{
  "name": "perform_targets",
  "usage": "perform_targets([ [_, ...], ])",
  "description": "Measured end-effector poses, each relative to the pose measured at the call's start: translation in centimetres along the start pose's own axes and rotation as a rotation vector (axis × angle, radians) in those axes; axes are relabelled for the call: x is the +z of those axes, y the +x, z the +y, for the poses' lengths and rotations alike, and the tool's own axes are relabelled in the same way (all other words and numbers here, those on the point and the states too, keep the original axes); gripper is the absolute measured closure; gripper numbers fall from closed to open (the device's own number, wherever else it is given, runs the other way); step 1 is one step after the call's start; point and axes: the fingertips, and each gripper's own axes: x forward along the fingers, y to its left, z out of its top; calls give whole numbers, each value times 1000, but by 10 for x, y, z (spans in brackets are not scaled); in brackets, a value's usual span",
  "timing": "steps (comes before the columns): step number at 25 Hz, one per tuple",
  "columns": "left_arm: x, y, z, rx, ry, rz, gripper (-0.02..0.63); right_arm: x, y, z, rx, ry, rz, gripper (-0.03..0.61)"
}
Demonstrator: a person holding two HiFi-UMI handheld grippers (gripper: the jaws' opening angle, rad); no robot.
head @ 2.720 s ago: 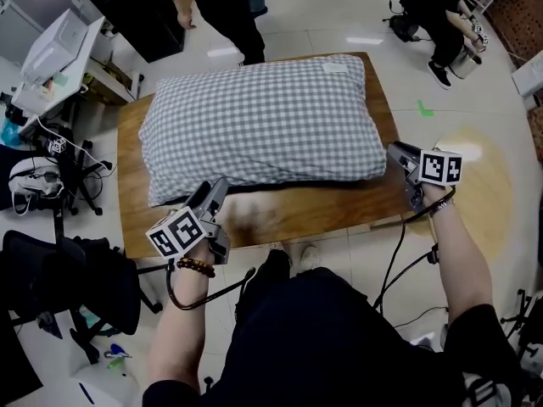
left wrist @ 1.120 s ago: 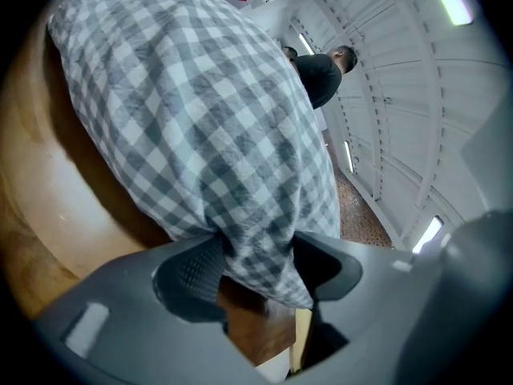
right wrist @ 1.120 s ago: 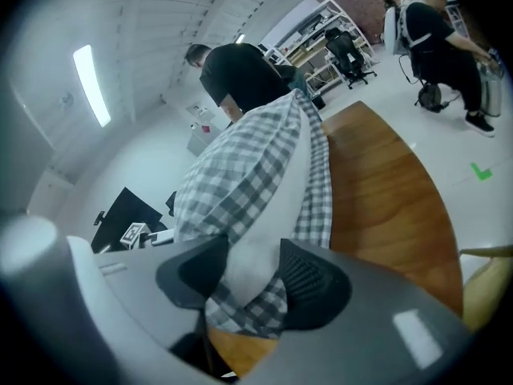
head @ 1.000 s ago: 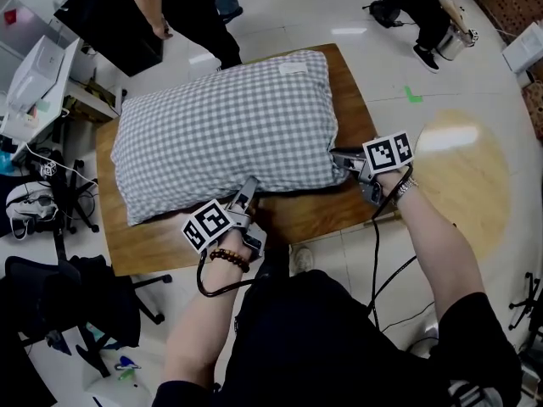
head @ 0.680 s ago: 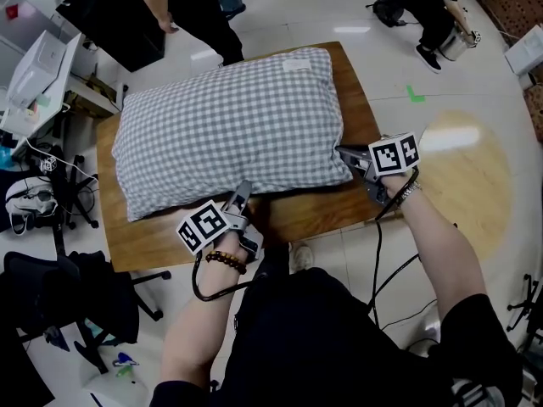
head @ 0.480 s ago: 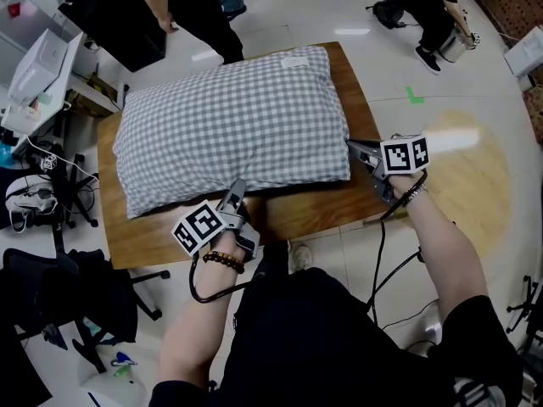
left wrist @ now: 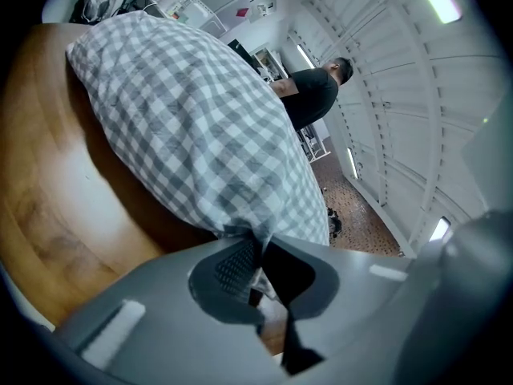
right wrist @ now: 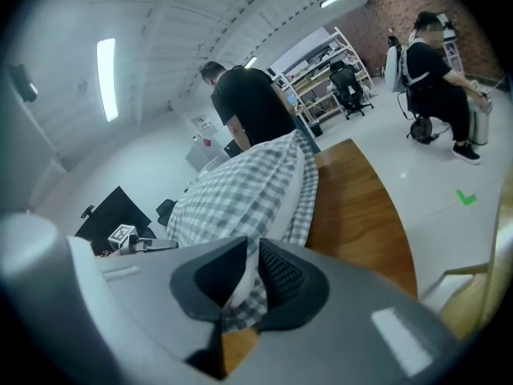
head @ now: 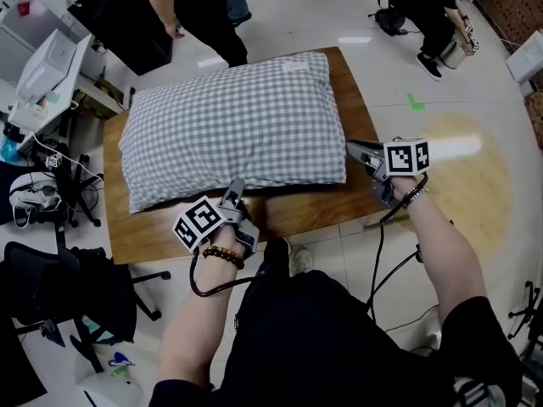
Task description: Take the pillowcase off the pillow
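Observation:
A grey-and-white checked pillow [head: 233, 130] in its pillowcase lies across the wooden table [head: 297, 212]. My left gripper [head: 236, 186] is at the pillow's near edge, shut on a pinch of the pillowcase [left wrist: 200, 135], which is bunched between its pads [left wrist: 232, 265]. At the pillow's right end my right gripper [head: 350, 149] holds the checked cloth [right wrist: 248, 187] between its pads [right wrist: 279, 271]. Its jaws have just been opening slightly, and the fabric is still pressed between them. The near right corner of the case is drawn out toward that gripper.
A person in black [head: 204, 7] stands at the table's far side, and another sits at the top right [head: 433, 7]. A black chair [head: 68, 287] and a white machine [head: 42, 66] stand to the left. Pale floor with a green mark [head: 415, 102] lies to the right.
Both grippers came from beside the table to the pillow's edge and closed on the pillowcase. Since then both have lifted a little, drawing the cloth with them.

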Motion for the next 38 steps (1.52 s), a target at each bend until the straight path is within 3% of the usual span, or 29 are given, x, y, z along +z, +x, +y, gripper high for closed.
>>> perform_targets([
  [3,0,-1,1,7,-1,-5,598,-3,-11,-19,-56,22,-3,528],
  [7,-2,0,-5,11,7,-8,598,-21,-6,-44,-104,36,71,501],
  [10,-7,4,-7,15,18,-4,598,-35,9,-47,-58,77,120,424],
  [14,-6,9,-9,18,25,-3,600,-35,34,-32,62,165,127,382],
  [18,-9,12,-6,22,31,3,600,-44,51,-22,141,206,161,382],
  [20,-9,12,-5,22,34,7,601,-48,58,-19,135,183,189,413],
  [21,-9,11,-5,22,38,8,601,-49,60,-18,120,159,202,522],
  [22,-8,11,-5,23,43,6,601,-48,61,-18,102,132,211,578],
  [26,1,3,-3,39,58,-36,603,-36,49,-27,3,38,185,578],
  [29,10,-5,4,50,39,-62,603,-16,23,-42,-80,37,105,578],
  [32,9,-7,9,45,15,-51,603,-14,9,-41,-70,65,95,578],
  [35,3,-7,8,45,12,-34,601,-41,18,-36,-29,85,151,573],
  [37,2,-6,5,47,20,-25,602,-56,26,-29,42,147,171,413],
  [38,2,-6,4,46,23,-22,601,-60,31,-24,89,186,172,370],
])
